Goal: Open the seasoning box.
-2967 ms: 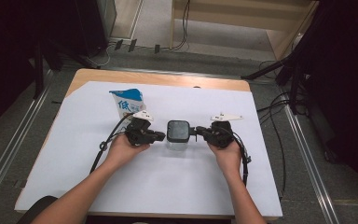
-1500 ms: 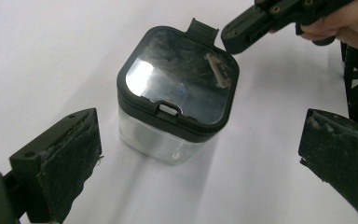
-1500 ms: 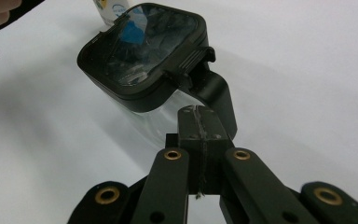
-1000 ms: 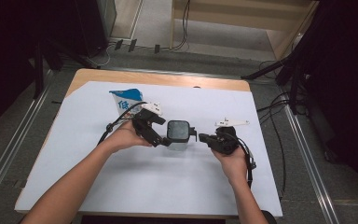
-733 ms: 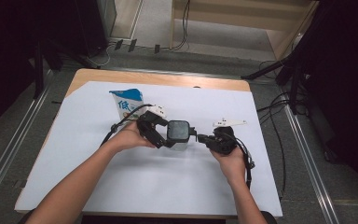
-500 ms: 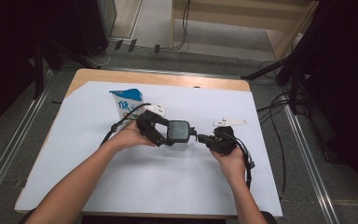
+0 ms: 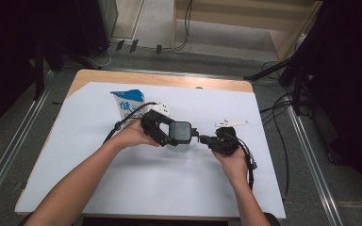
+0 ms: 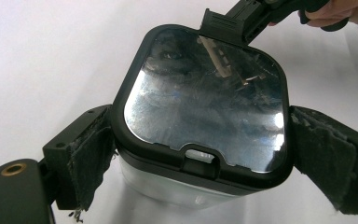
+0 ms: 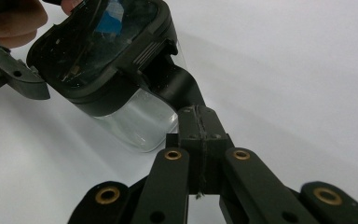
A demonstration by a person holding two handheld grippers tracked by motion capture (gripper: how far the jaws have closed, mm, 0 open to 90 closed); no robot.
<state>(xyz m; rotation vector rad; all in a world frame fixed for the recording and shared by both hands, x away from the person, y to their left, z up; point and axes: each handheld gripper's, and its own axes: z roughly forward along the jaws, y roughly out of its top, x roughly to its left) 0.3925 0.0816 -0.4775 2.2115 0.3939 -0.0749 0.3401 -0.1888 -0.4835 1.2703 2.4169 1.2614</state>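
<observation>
near the middle of the white worktop (image 7: 122,188) stands a clear container (image 7: 179,145) with a black lid (image 8: 205,100), and both grippers meet at it. the left gripper (image 7: 162,132) holds it from the two sides: in the left gripper view its padded jaws press against the opposite edges of the lid, one on each side, so the jaws are spread wide but pinching the container. the lid has a shiny, reflecting top and a small whitish latch (image 8: 199,155) at the edge nearest to this camera. the container looks tilted (the lid leans toward the left gripper's camera, and in the right gripper view the clear body (image 9: 140,119) slopes down to the worktop).

the right gripper (image 7: 206,140) comes from the other side. its jaws are pressed together, and in the right gripper view their tips reach a black tab (image 9: 154,51) that sticks out of the lid's edge; i cannot tell if they really clamp it or only touch it.

behind the left hand (image 7: 134,134), a blue and white carton (image 7: 128,104) stands on the worktop, apart from the container.
</observation>
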